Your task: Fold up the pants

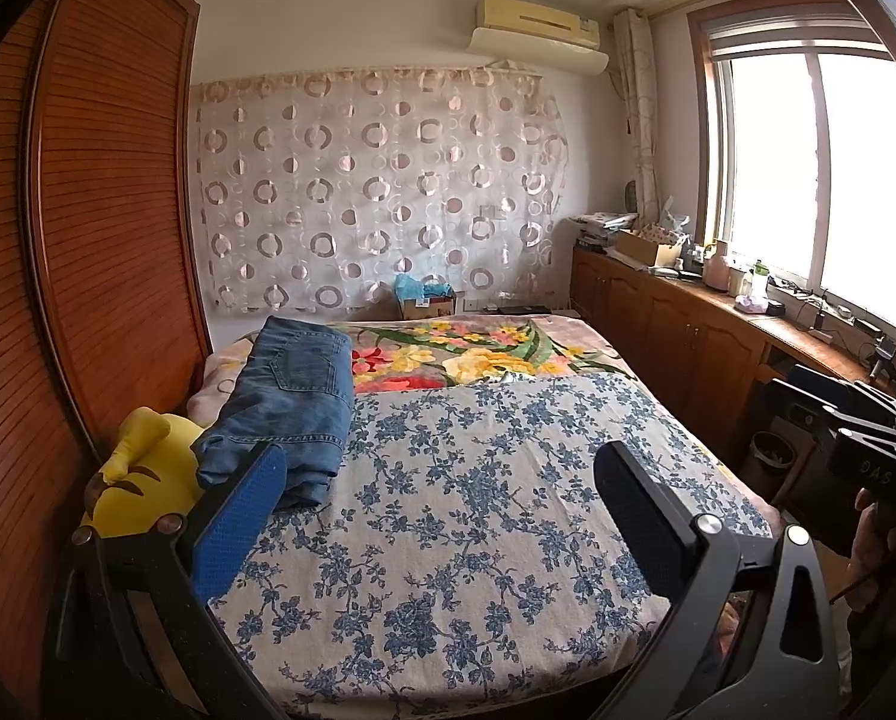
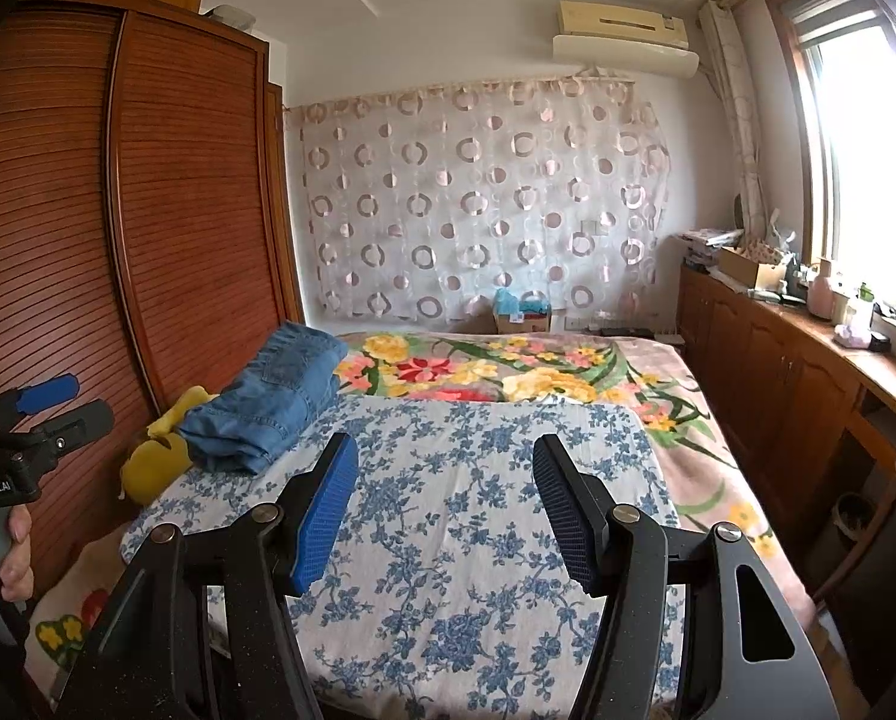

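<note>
Blue ribbed pads line the black fingers (image 2: 328,510) of the right gripper (image 2: 445,510), spread partway with nothing between them; the left gripper (image 1: 442,516) gapes wide, equally empty. Both hover over a thin blue-flowered sheet (image 1: 478,510) on the bed. The folded jeans (image 1: 292,390) lie at its left edge against a yellow plush toy (image 1: 142,480). Denim looks heavy, limp yet grippy; likely best pinched at the thick waistband or hems.

Both wrist views face along bed (image 1: 448,480), sharing folded jeans (image 1: 292,396).
</note>
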